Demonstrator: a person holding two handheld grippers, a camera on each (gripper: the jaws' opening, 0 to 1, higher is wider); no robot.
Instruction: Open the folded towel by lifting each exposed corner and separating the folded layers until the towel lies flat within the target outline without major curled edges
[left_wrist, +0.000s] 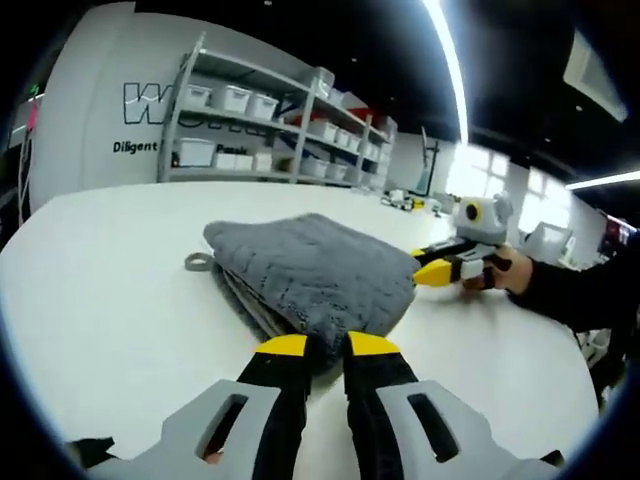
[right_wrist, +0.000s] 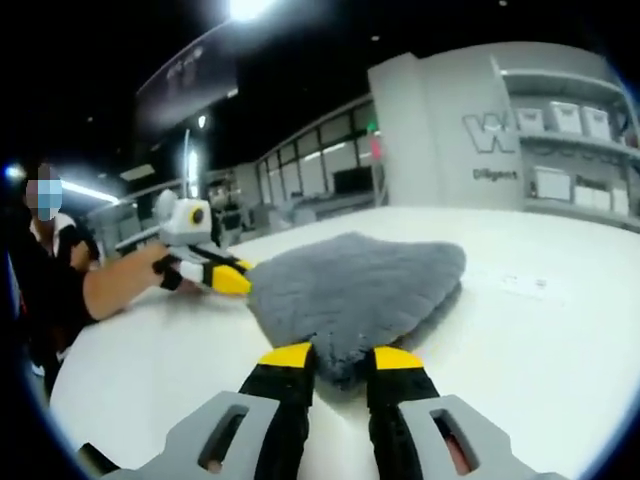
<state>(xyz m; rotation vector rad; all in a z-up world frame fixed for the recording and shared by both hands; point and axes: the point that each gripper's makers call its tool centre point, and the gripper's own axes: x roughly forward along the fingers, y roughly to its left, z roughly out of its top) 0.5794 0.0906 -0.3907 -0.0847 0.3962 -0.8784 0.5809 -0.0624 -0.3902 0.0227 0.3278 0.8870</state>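
Left tongs (left_wrist: 329, 345) sit at the near edge of the folded grey towel (left_wrist: 320, 265), yellow tips close together with a fold of towel between them; I read this as pinching a towel corner, though the contact itself is partly hidden by the pile. Right tongs (right_wrist: 341, 356) are in the same posture at their own near corner, tips either side of the towel's rounded edge, apparently gripping it. Each pair also shows in the other's view, at the towel's far side (left_wrist: 440, 270) (right_wrist: 225, 280), held by a hand (right_wrist: 165, 268).

Towel lies mid-worktop (left_wrist: 110, 290), white surface, still folded in several layers; stacked edges visible on its left side in the left gripper view, with a small hanging loop (left_wrist: 197, 263) sticking out there. No target outline can be made out on the worktop.

Handling judgement: plush, thick pile, soft and limp, light. It will drape and sag when lifted and not hold shape. Layers may cling together. Best hold is the top layer only, at an exposed corner; a grip on the whole stack would merely lift the bundle.

Shelving with bins (left_wrist: 270, 120) stands beyond the worktop.
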